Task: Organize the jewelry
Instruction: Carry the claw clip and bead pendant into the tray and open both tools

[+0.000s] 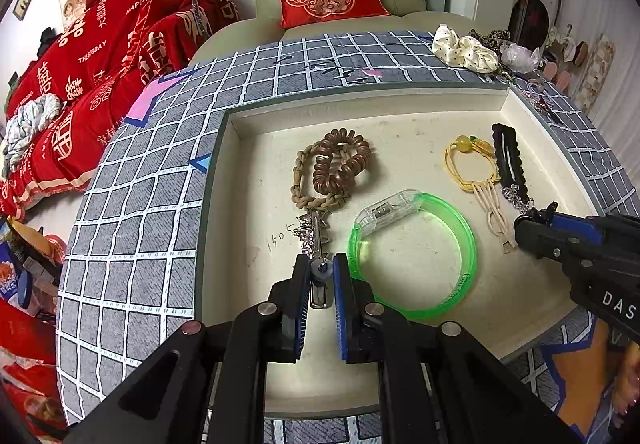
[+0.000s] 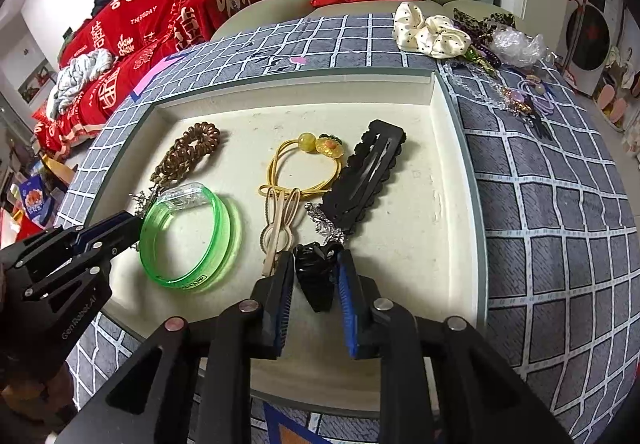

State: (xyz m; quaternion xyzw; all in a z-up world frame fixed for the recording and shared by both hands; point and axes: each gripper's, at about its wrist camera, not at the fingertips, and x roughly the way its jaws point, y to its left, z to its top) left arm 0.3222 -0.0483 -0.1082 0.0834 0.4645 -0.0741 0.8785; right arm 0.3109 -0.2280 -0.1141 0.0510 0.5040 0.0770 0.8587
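My left gripper (image 1: 321,271) is pinched tight on a small silver clip (image 1: 318,244). My right gripper (image 2: 316,264), jaws a little apart, has a small black clip (image 2: 316,276) between them, long end pointing back at me. Both sit low in the tray (image 1: 360,104).

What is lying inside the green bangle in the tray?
Only bare tray floor shows inside the green bangle. Its near-left rim passes behind the left gripper, so that bit is hidden.

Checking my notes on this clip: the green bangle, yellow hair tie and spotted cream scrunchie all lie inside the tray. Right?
Not quite. The spotted cream scrunchie lies outside the tray, on the checked cloth behind it, as the right wrist view shows. The green bangle and yellow hair tie are inside.
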